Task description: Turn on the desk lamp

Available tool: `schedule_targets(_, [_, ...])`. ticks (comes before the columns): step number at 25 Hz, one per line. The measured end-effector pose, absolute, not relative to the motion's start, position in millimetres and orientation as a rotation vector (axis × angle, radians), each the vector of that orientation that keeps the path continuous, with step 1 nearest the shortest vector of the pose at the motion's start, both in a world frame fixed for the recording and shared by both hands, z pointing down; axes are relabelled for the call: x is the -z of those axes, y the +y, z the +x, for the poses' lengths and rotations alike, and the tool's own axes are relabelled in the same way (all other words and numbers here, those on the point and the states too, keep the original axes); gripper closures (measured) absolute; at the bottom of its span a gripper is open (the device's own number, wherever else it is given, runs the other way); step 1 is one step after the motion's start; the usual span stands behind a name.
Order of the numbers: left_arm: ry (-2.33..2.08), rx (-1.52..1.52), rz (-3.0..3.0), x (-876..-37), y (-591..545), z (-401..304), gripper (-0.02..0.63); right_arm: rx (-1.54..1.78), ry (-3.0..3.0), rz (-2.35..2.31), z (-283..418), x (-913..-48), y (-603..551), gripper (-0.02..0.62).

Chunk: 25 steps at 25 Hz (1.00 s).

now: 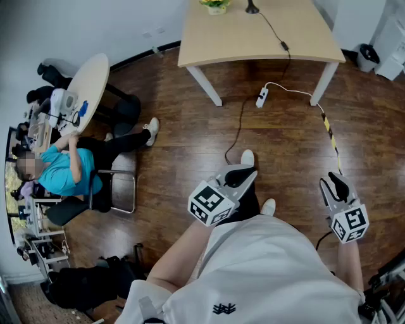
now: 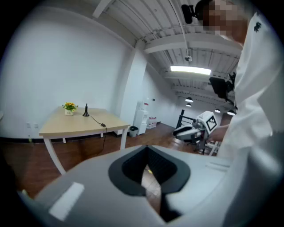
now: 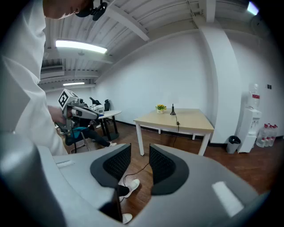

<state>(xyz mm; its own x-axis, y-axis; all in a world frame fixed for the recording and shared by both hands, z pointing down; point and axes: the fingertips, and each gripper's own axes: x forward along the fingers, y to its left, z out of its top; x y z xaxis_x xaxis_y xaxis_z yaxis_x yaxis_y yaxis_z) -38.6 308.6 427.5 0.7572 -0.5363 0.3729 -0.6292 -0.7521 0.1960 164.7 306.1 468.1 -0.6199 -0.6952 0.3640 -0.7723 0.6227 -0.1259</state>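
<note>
Closest to the head camera is the person's white shirt (image 1: 266, 272), and just beyond it both grippers are held out above the dark wooden floor (image 1: 177, 126), each pointing a little downward. The left gripper (image 1: 240, 174) has its jaws together: in the left gripper view (image 2: 147, 153) the black pads meet at the tips, with only a thin slit behind them and nothing held. The right gripper (image 1: 335, 187) has its jaws apart; in the right gripper view (image 3: 140, 153) a clear gap stands between the two pads, and only the floor shows through it.

Well apart from both grippers, at the far side of the room, stands the light wooden table (image 1: 221, 38) with white legs. The slim black desk lamp (image 1: 252, 7) stands on it near the far edge, beside a small pot of yellow flowers (image 1: 216, 5). A black cable (image 1: 272, 28) runs from the lamp across the table, carries a small dark block (image 1: 285, 45), and hangs over the near edge to the floor. A white power strip (image 1: 262, 97) lies on the floor under the table.
</note>
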Motion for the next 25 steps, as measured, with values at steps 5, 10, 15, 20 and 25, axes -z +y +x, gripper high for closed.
schedule_targets(5, [-0.752,-0.384,2.643,-448.0,291.7,-22.2,0.601,-0.409,-2.444,1.294,181.5,-464.3,307.5,0.463])
schedule_targets(10, [-0.731,-0.36,2.656,-446.6,240.4,-22.3,0.601,-0.385,-2.426,1.273,171.9,-453.9,259.8,0.463])
schedule_targets(15, [-0.767,-0.331,2.656,-443.9,196.7,-37.6,0.601,-0.365,-2.449,1.208,147.1,-455.9,203.2,0.465])
schedule_targets(20, [-0.861,-0.353,2.652,-458.1,148.4,-70.1,0.601,-0.359,-2.474,1.154,119.5,-457.4,147.3,0.465])
schedule_targets(25, [-0.857,-0.355,2.632,-446.9,110.8,-88.9,0.601,-0.367,-2.477,1.11,95.3,-451.6,94.8,0.465])
